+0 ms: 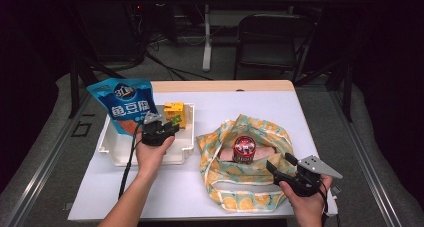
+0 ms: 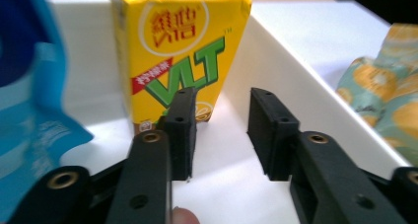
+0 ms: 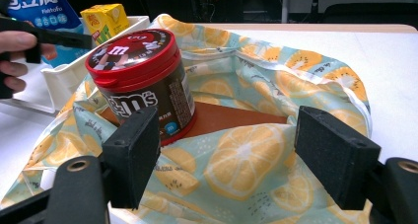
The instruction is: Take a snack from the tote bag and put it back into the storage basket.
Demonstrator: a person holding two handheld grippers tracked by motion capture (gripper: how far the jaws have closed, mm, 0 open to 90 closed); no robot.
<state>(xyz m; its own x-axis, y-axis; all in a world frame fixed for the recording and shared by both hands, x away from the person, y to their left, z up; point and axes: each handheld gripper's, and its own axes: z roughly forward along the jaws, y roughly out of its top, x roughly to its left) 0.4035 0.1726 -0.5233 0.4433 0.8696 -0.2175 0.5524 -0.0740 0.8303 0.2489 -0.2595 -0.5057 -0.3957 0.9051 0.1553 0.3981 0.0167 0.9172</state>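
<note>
The left tongs (image 2: pixel 219 135) are seen released inside the white tray (image 1: pixel 114 152), just before the yellow drink carton (image 2: pixel 177 51). The right tongs (image 3: pixel 229 155) are held apart, empty, over the fruit-print bag (image 3: pixel 246 160) on the worktop (image 1: pixel 240 107).

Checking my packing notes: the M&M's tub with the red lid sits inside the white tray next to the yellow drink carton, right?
Not quite. The M&M's tub with the red lid sits inside the orange-print fabric bag, not in the white tray. The right gripper view shows it plainly, and the high view agrees. The yellow drink carton does stand in the tray.
</note>
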